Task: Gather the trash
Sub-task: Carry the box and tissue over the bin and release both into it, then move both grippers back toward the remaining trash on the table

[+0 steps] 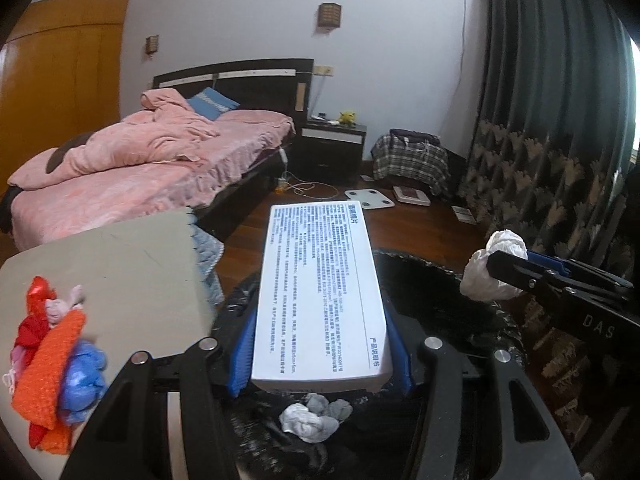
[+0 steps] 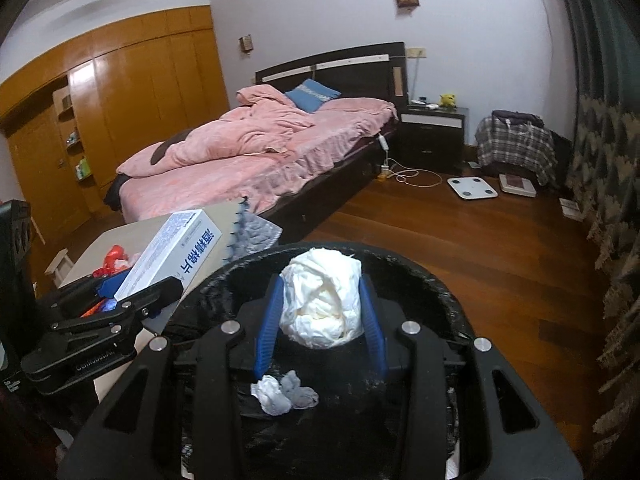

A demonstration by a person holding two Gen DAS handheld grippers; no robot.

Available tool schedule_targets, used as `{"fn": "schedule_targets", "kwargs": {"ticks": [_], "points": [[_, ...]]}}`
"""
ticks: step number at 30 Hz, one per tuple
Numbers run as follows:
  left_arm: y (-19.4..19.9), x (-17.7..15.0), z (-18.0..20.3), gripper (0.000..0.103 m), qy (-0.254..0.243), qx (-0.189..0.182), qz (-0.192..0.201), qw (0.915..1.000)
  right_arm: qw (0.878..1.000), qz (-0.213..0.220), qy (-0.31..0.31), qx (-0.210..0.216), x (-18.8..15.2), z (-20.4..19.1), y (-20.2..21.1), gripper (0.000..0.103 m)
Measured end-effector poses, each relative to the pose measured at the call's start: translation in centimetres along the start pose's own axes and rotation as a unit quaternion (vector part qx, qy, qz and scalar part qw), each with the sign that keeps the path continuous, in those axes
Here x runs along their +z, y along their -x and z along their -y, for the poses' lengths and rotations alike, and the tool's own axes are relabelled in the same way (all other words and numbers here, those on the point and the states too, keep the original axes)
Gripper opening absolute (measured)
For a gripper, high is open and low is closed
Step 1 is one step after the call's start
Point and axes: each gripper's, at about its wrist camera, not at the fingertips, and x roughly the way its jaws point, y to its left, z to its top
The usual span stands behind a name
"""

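Note:
My left gripper (image 1: 320, 320) is shut on a flat white box (image 1: 320, 292) printed with text and holds it over the black-lined trash bin (image 1: 460, 292). The box also shows in the right wrist view (image 2: 176, 252). My right gripper (image 2: 320, 300) is shut on a white crumpled paper wad (image 2: 320, 296) above the same bin (image 2: 432, 280). The wad also shows in the left wrist view (image 1: 490, 268). A grey-white crumpled tissue (image 1: 316, 416) lies inside the bin, also in the right wrist view (image 2: 282, 394).
A beige table (image 1: 120, 264) at left holds a heap of red, orange and blue scraps (image 1: 56, 360). A bed with pink covers (image 2: 256, 148) stands beyond. A nightstand (image 2: 434, 132), a white scale (image 2: 472, 188) and dark curtains (image 1: 552, 120) stand further off.

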Motion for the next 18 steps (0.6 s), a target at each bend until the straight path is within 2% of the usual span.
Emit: {"fn": "schedule_targets", "kwargs": {"ticks": [3,4,5,9,11,13,16,18], "points": [[-0.5,0.0,0.4,0.055,-0.003,-0.015,-0.006,0.9999,1.0,-0.003,-0.003,-0.008,-0.2,0.5,-0.1,0.042],[-0.6,0.0,0.4,0.058,-0.003,-0.02,-0.008,0.9998,1.0,-0.003,-0.006,-0.014,-0.3,0.6,-0.2,0.047],[-0.7,0.1,0.3,0.066,-0.002,-0.023,-0.01,0.9997,1.0,-0.004,-0.01,-0.016,-0.3,0.7,-0.2,0.055],[-0.3,0.0,-0.4,0.077,0.009,-0.027,-0.007,0.9996,0.999,0.001,-0.026,-0.02,-0.3,1.2,-0.1,0.071],[0.3,0.1,-1.1,0.079,0.016,-0.02,-0.003,0.9997,0.999,0.002,-0.024,-0.027,-0.3,1.1,0.0,0.084],[0.9,0.1,-1.8,0.081,0.022,-0.011,0.002,0.9997,0.999,0.008,-0.021,-0.032,-0.2,0.8,0.3,0.092],[2.2,0.2,-3.1,0.088,0.029,0.013,0.013,0.9994,0.999,0.015,-0.009,-0.035,0.2,0.0,0.6,0.097],[3.5,0.1,-4.3,0.091,0.033,0.031,0.022,0.9987,0.999,0.018,0.001,-0.031,0.4,-0.9,0.7,0.097]]}}
